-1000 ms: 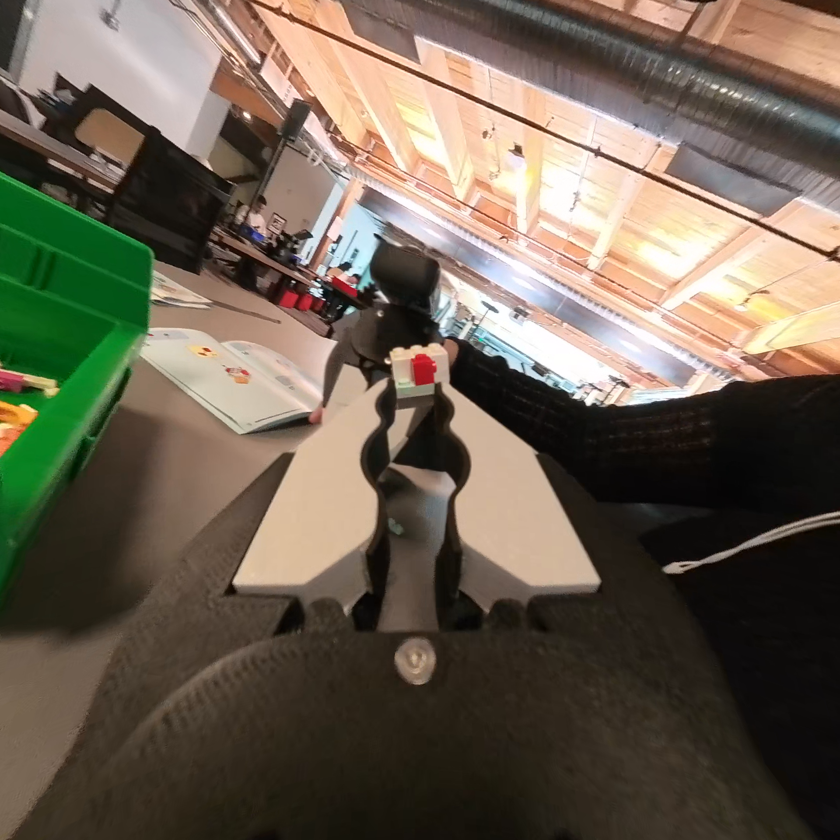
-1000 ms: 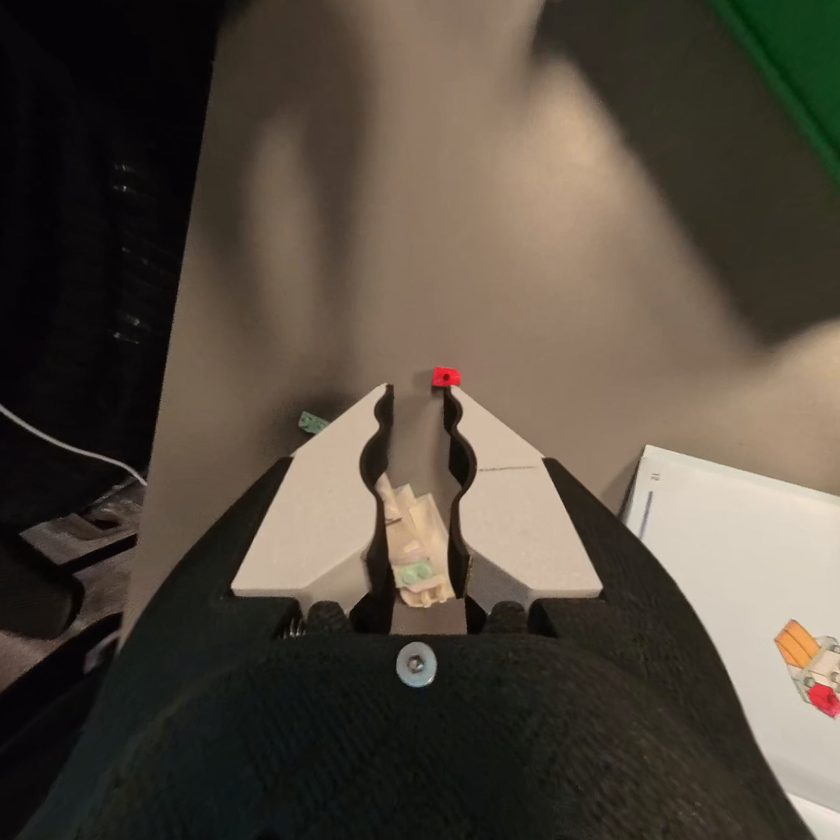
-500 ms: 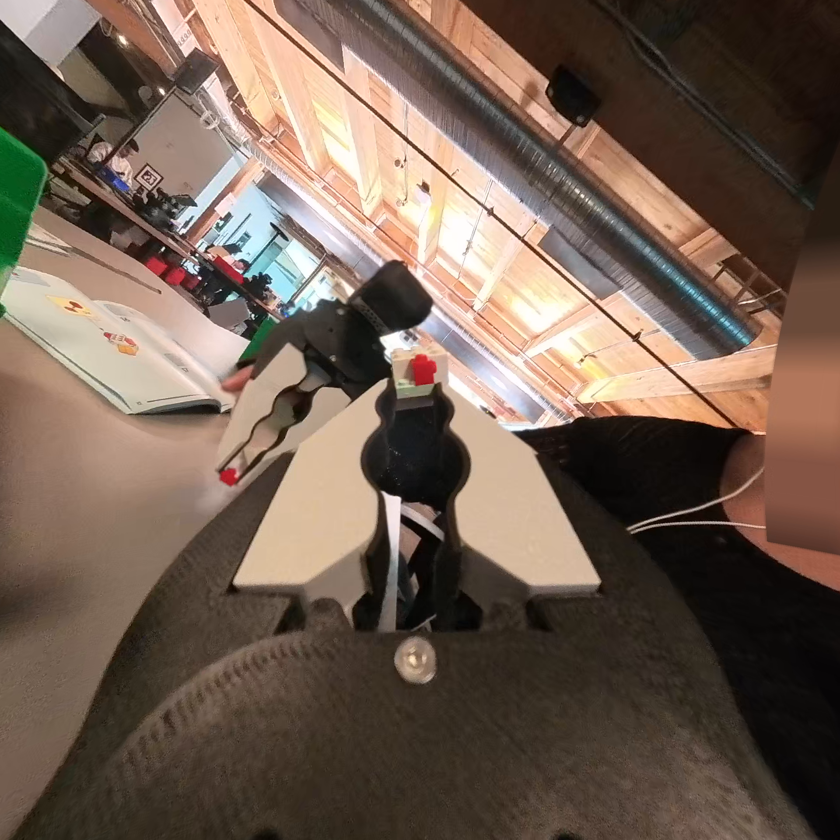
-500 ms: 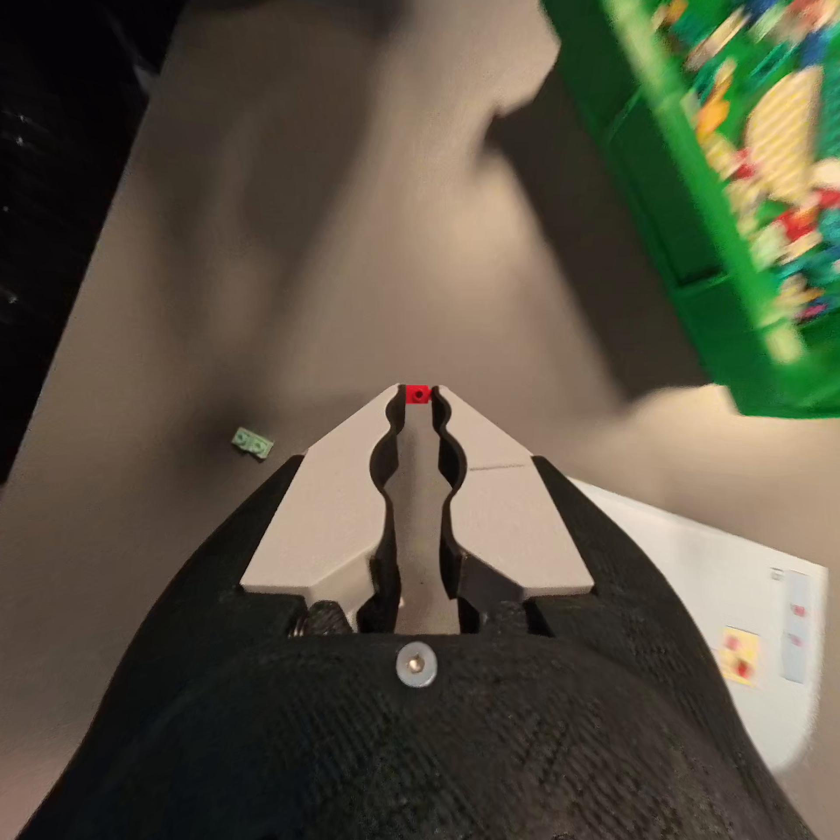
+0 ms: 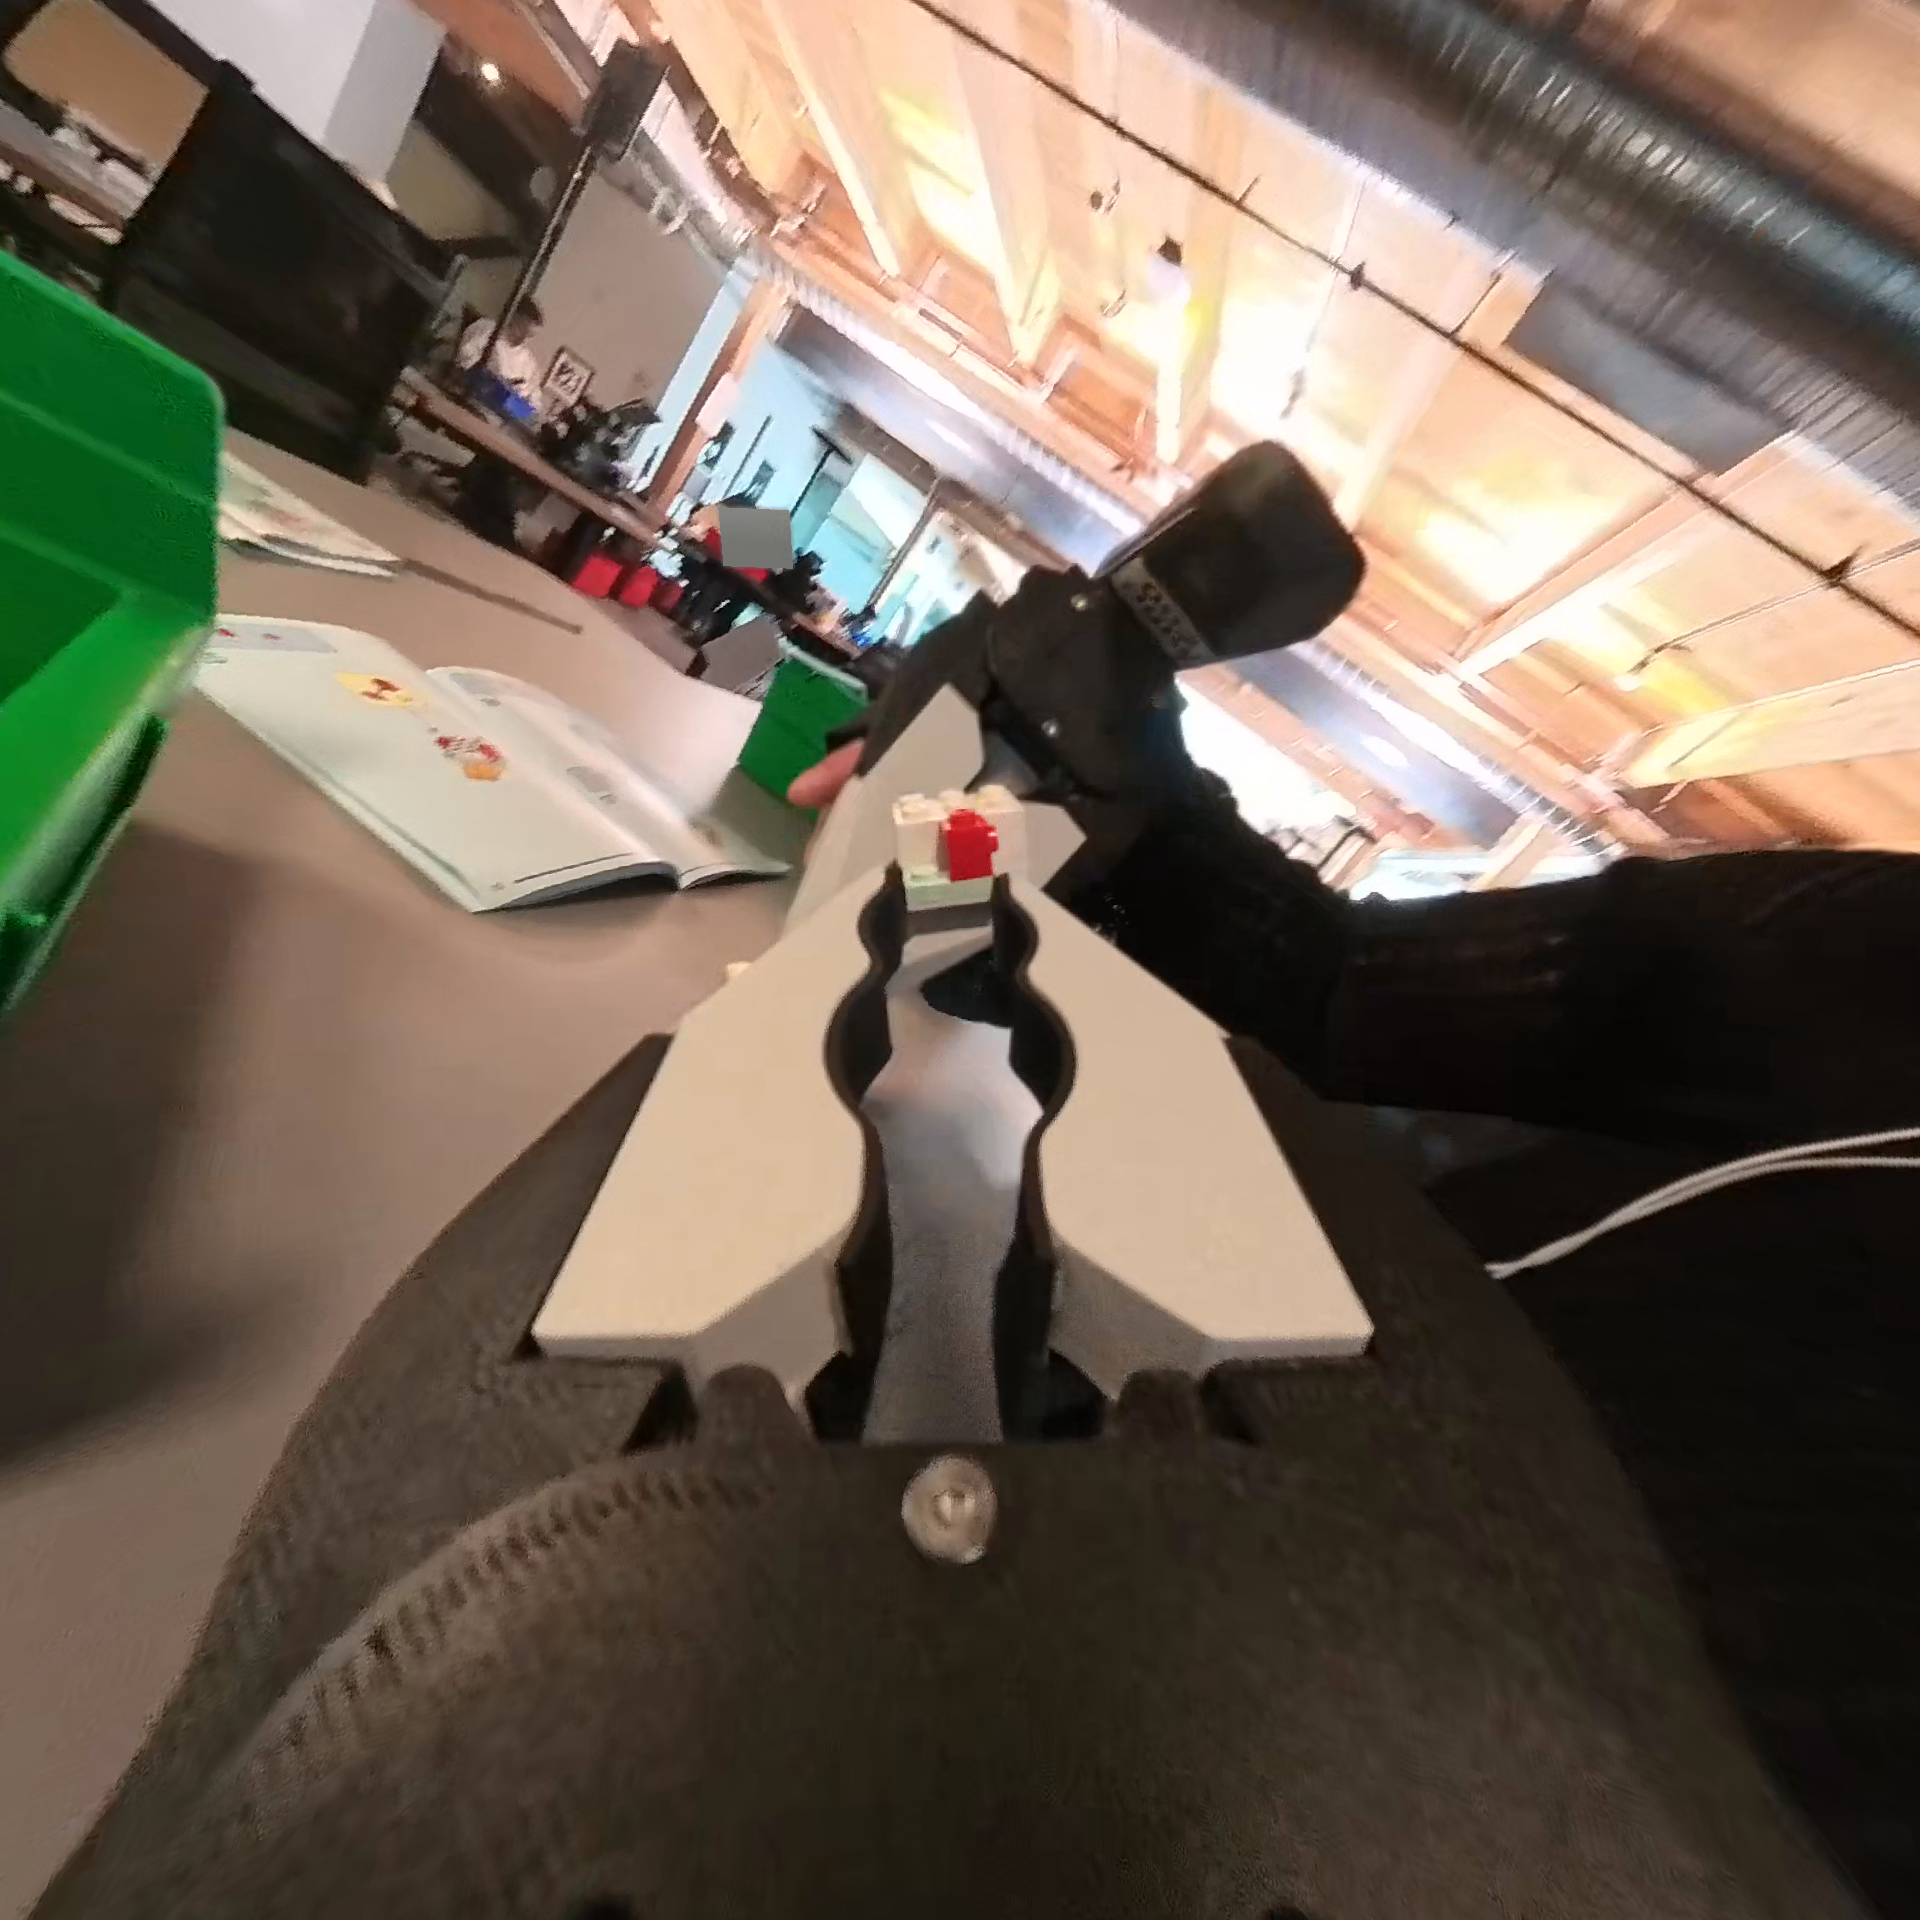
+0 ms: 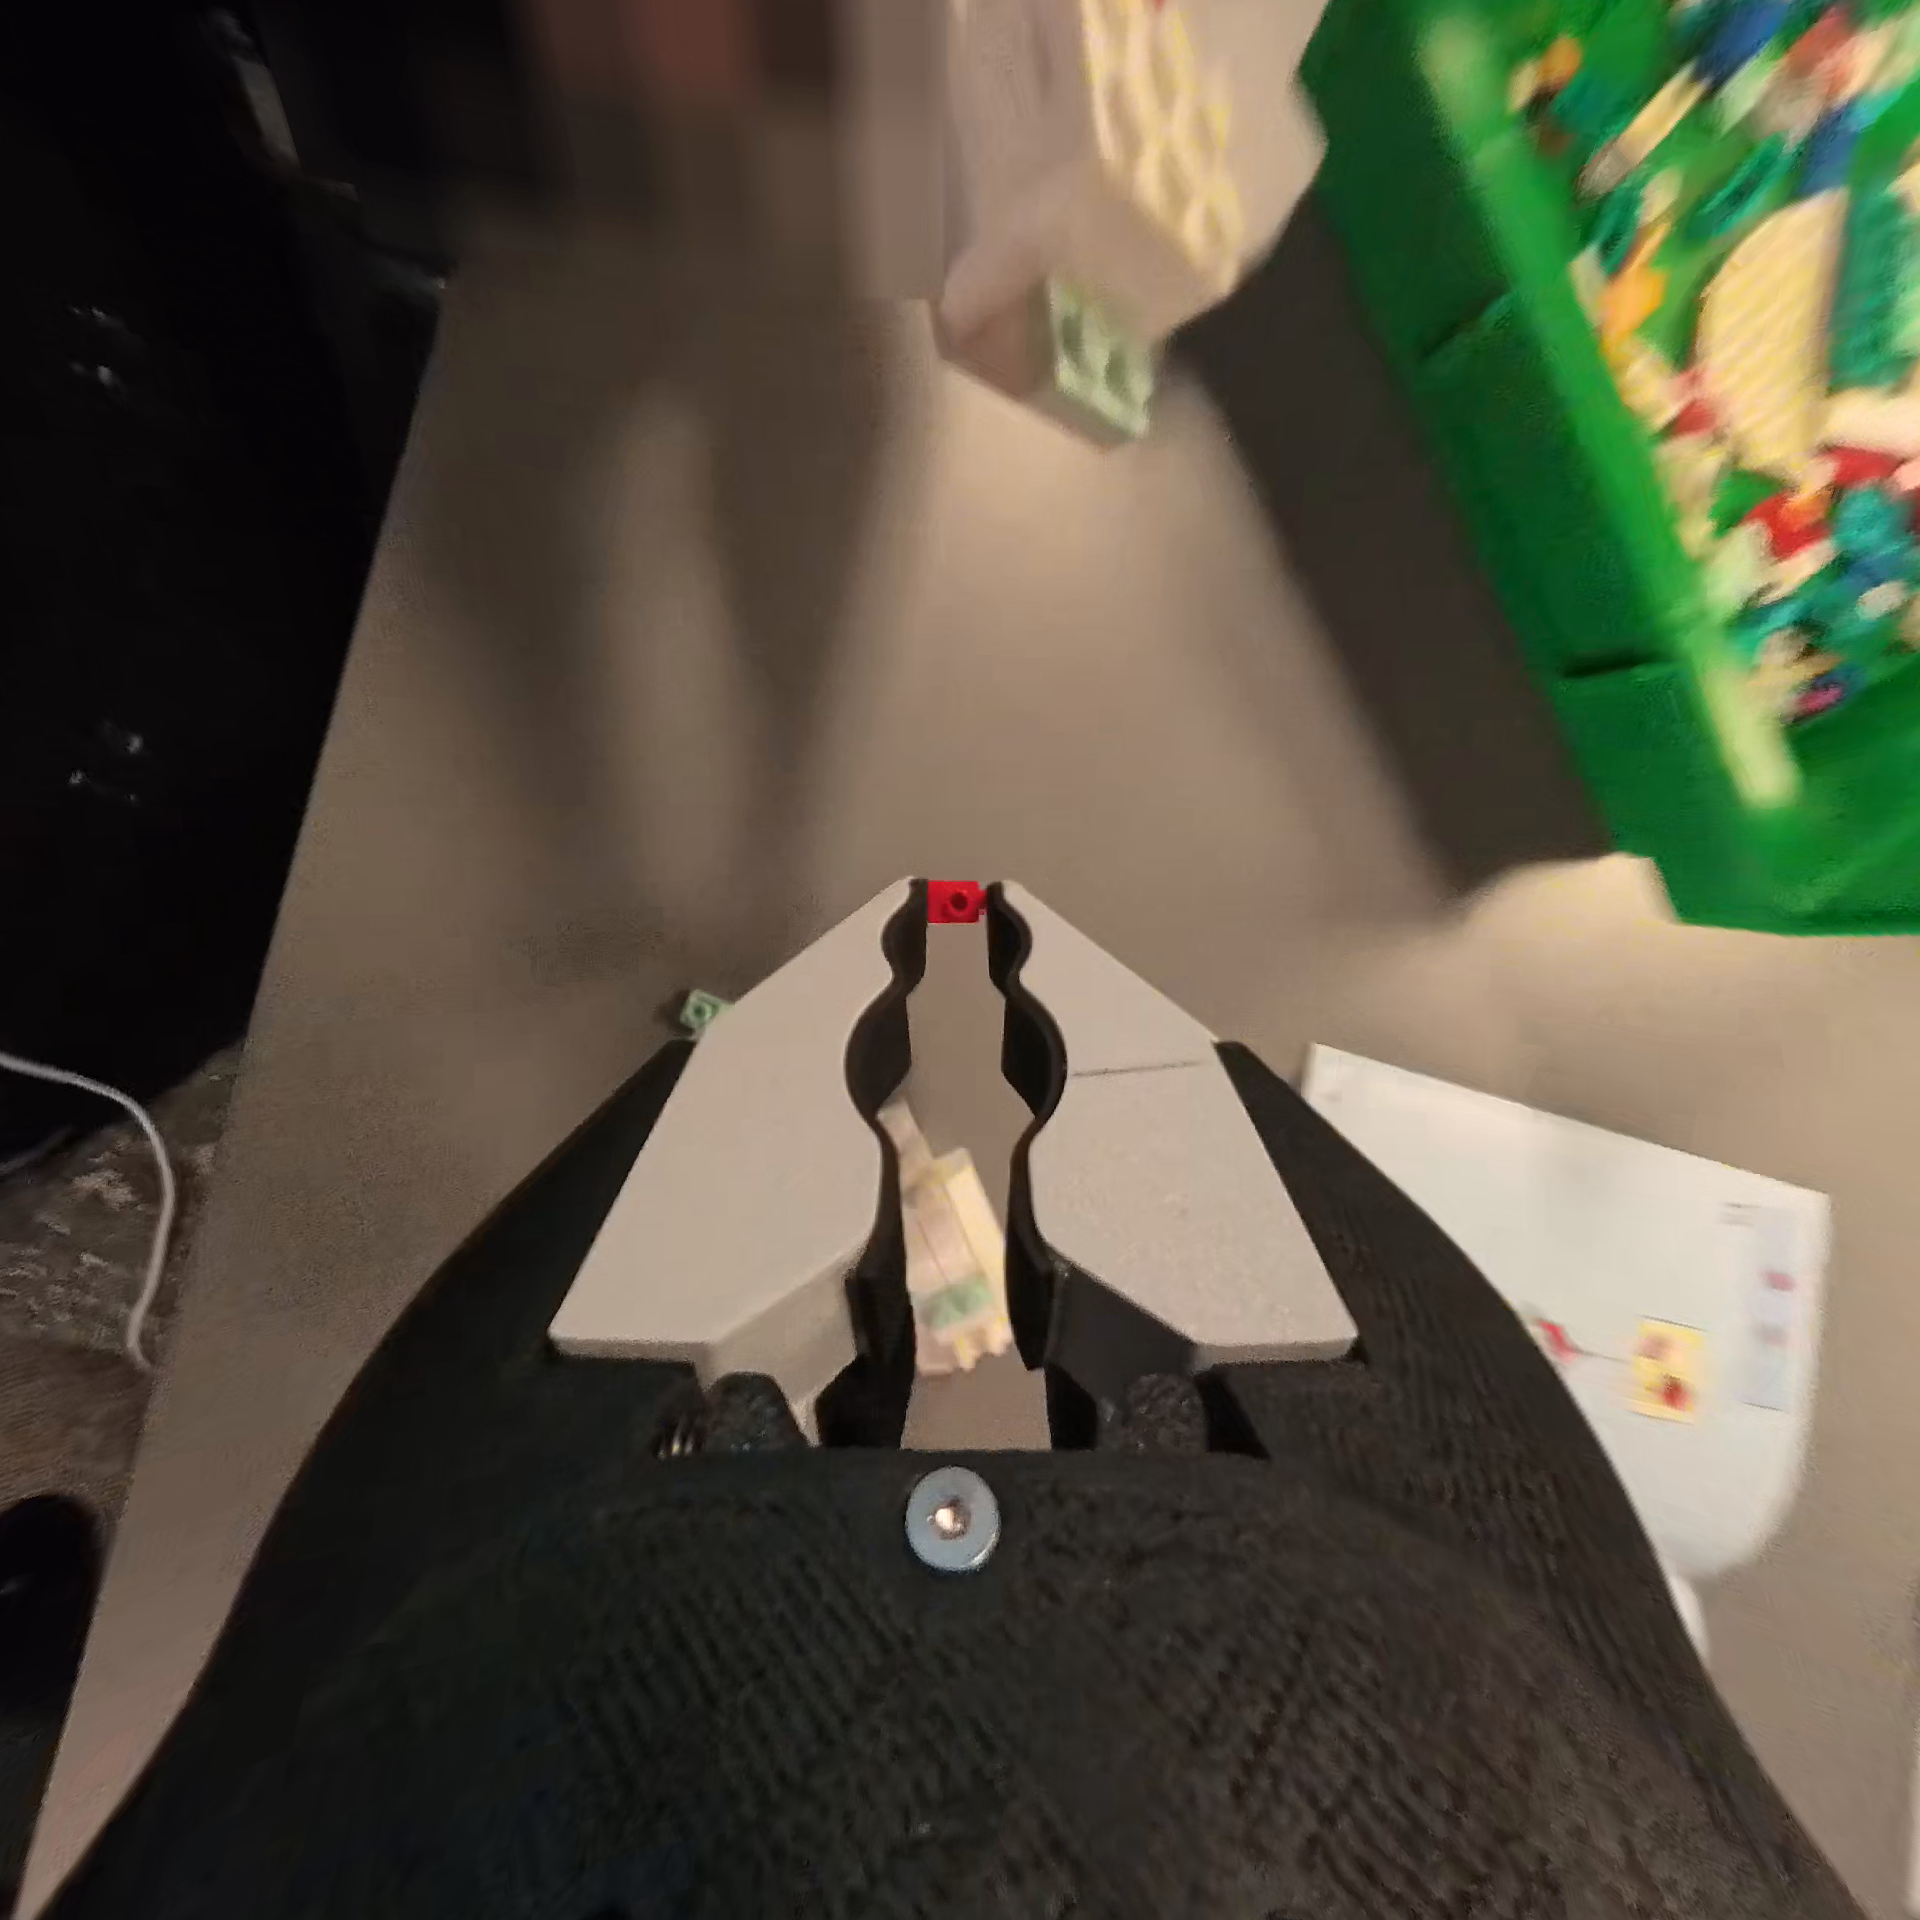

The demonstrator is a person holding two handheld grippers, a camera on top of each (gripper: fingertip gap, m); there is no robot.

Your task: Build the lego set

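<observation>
Jaws pinch cubic red brick (image 6: 955,901) (probably studded).

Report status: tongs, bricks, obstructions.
Left tongs shut on small white-green-red brick assembly. Right tongs shut on tiny red brick. Nothing visibly blocking.

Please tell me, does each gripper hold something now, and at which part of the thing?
Left gripper: small brick assembly, pinched by its pale green base plate. Right gripper: tiny red brick, clamped on two opposite sides at the fingertips.

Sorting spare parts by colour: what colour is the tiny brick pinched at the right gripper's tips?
Red. The tiny square plastic brick shows best in the right wrist view, clamped between the right gripper tips.
</observation>
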